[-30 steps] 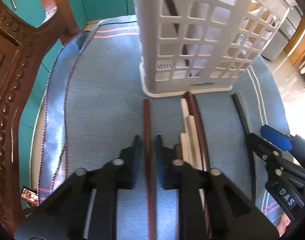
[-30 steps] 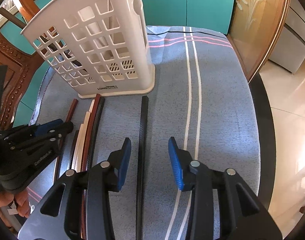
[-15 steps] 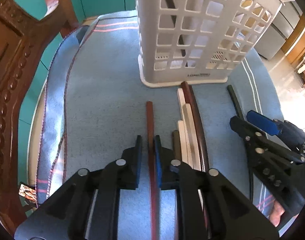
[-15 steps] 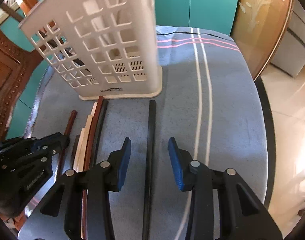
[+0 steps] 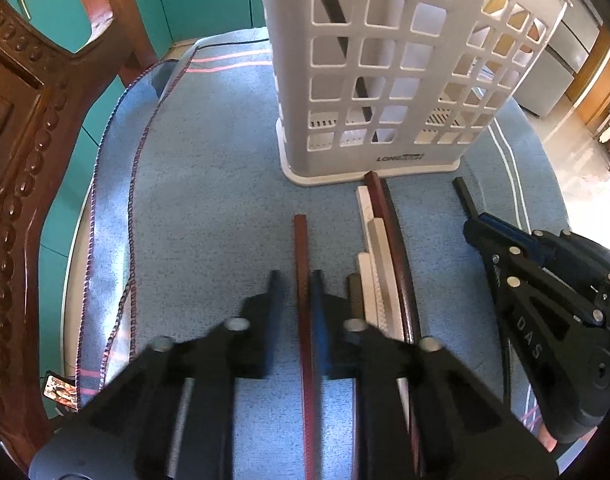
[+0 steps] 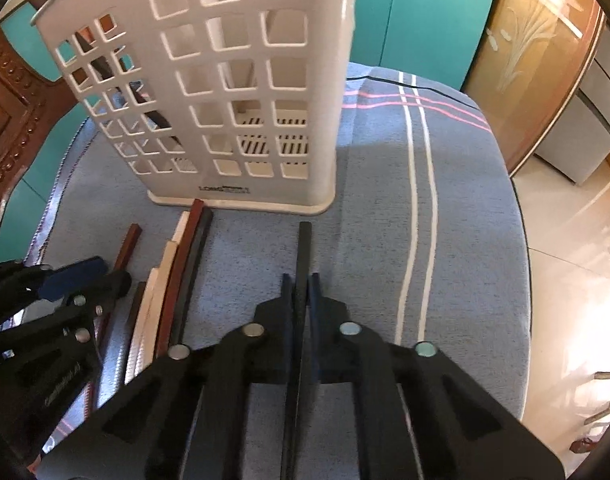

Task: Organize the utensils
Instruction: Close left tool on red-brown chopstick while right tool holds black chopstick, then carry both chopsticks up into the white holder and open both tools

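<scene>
A red-brown chopstick (image 5: 301, 264) lies on the blue cloth between the fingers of my left gripper (image 5: 295, 274). Its jaws are closing; the right pad touches the stick and a thin gap shows at the left pad. My right gripper (image 6: 301, 276) is shut on a black chopstick (image 6: 304, 248) that lies on the cloth. Between the two is a bundle of white, brown and black chopsticks (image 5: 381, 260), its far ends at the foot of the white lattice basket (image 5: 385, 80). One dark chopstick (image 5: 361, 92) leans inside the basket.
The blue cloth (image 6: 385, 200) with white and pink stripes covers a round table. A carved wooden chair (image 5: 21, 160) stands at its left edge. Teal cabinet doors (image 6: 425, 20) are behind, and tiled floor (image 6: 565, 240) lies beyond the right edge.
My right gripper's jaws have shut on the black chopstick, which lay loose between them before. My left jaws narrowed on the red-brown stick, then stand slightly wider now.
</scene>
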Tool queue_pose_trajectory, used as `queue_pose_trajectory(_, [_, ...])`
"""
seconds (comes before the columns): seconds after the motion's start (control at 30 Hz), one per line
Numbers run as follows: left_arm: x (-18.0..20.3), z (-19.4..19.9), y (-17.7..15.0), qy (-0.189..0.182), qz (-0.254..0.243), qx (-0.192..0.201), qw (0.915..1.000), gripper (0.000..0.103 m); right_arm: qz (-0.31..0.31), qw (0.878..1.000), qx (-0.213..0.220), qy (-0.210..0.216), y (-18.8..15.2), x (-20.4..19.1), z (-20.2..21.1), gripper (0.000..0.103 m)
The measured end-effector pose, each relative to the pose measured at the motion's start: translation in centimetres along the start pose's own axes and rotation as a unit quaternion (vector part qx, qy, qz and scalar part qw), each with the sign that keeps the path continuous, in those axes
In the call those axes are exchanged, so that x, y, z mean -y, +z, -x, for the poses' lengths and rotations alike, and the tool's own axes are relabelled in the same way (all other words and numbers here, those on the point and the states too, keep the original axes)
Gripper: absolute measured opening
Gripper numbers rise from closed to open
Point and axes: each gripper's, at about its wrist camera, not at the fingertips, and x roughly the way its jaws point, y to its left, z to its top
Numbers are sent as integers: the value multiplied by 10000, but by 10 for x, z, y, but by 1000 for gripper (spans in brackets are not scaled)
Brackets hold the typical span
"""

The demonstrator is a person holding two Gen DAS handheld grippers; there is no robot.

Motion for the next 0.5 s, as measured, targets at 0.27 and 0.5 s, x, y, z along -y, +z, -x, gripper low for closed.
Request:
queue_pose_trajectory(0.27, [-1,32,4,257,-31,566,9981,7,-84,9973,633,376,-4,-2,49,7])
queue_pose_trajectory(0.5, [2,117,-4,81,-198,1638,9863,7,-102,9855,1389,969,-7,11,131,7])
